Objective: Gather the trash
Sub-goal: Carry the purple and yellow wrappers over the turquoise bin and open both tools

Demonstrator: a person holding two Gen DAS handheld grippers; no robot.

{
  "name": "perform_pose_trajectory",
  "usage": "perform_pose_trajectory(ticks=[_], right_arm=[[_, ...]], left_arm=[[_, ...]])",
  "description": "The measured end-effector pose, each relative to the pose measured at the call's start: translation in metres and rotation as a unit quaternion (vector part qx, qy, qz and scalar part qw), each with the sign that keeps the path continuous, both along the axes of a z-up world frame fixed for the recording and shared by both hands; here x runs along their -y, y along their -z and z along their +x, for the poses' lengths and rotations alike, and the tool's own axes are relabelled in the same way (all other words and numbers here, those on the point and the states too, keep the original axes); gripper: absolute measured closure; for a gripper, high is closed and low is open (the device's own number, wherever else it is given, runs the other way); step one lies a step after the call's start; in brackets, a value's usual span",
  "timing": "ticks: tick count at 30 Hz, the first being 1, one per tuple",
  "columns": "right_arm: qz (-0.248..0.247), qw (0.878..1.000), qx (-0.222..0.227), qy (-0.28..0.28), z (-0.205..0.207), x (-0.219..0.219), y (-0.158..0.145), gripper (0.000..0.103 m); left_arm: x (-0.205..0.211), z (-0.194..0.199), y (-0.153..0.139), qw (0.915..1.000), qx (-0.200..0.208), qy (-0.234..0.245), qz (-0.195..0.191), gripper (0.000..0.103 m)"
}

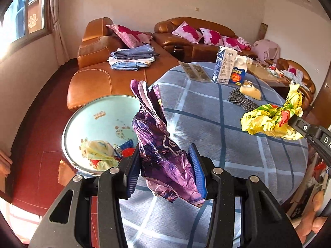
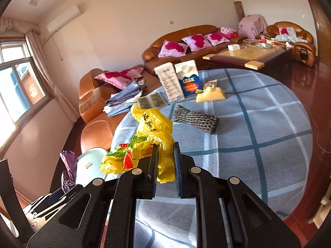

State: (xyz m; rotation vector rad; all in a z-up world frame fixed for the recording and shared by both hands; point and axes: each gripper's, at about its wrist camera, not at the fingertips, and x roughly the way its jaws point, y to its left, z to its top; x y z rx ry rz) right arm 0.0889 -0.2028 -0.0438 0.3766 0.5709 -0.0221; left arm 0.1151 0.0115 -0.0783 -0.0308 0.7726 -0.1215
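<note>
Bright daylight from the sliding glass window [image 1: 24, 14] [image 2: 16, 88]; panes overexposed. Glare on glossy red floor [image 1: 41, 165] [image 2: 300, 78] beneath window. Strong fisheye curvature, dark vignette at corners. Focus sharp, colours warm.

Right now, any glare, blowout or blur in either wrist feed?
Left wrist view: the sunlit window blows out the wall below it, and the glossy red floor shows glare. Right wrist view: window blown out at the left edge; the small dark patterned card looks blurred.

Bare tablecloth [image 2: 258, 155] nearby; cartons [image 2: 179, 80] and rope bundle [image 2: 195, 119] crowd the far side
</note>
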Motion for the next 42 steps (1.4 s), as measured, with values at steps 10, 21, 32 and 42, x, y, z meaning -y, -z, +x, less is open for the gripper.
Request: perform_pose_trajectory(ticks=[10,21,32,42], right_arm=[[-0.007,1.0,-0.002,-0.028,0.002,-0.028,0.002,0.088],[-0.016,0.998,-0.004,-0.06,0.011,-0.058,0.002,0.088],[-0.025,0.996,-0.012,-0.083,0.024,-0.079,0.007,0.088],[-0.042,0.993,-0.023,-0.11,0.053,-0.113,0.018,0.088]], left_arm=[[-0.025,-0.005,0.002,0.9998,-0.001,-0.018,0.001,0.058],[-0.047,-0.003,0.004,0.9993,-0.005,-0.038,-0.003,0.058],[-0.066,0.005,0.011,0.9983,-0.012,-0.056,-0.008,0.058],[-0.085,0.024,0.027,0.9967,-0.031,-0.075,-0.008,0.058]])
